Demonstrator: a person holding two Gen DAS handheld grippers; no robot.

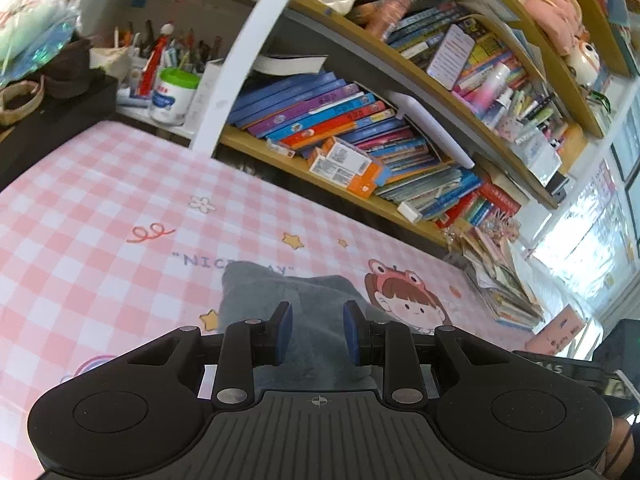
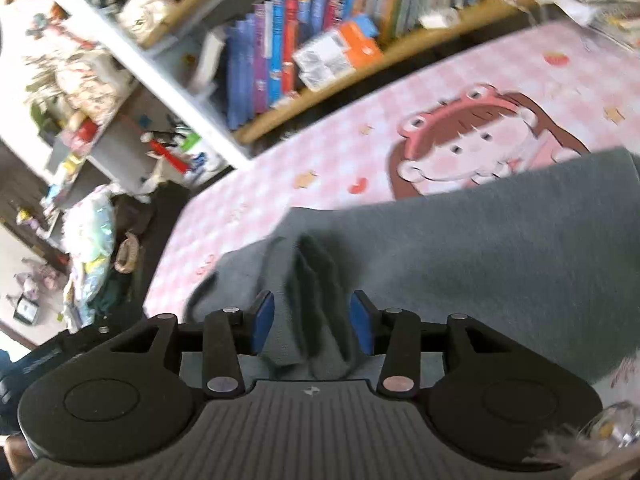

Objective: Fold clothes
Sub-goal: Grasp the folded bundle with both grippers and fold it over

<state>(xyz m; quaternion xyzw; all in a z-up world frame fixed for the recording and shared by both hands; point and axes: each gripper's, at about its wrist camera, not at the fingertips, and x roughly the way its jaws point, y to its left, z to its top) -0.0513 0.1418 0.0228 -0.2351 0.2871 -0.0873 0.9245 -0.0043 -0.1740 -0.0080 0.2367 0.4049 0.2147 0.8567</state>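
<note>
Two grippers, left gripper (image 1: 318,334) and right gripper (image 2: 314,326), each hovered with jaws apart over one grey garment (image 2: 460,264) lying on the pink checked cloth (image 1: 100,200), its bunched folds between the right pads, untouched, while a white tub (image 1: 172,96) held pens beside the bookshelf (image 1: 360,148).

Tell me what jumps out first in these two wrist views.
The pink checked tablecloth with its cartoon girl in a frog hat fills the middle of both views. A grey garment lies on it, bunched into folds between the open fingers of the right hand-held gripper; the left hand-held gripper, also open, points at the garment's edge. Crammed bookshelves run behind the table.
</note>
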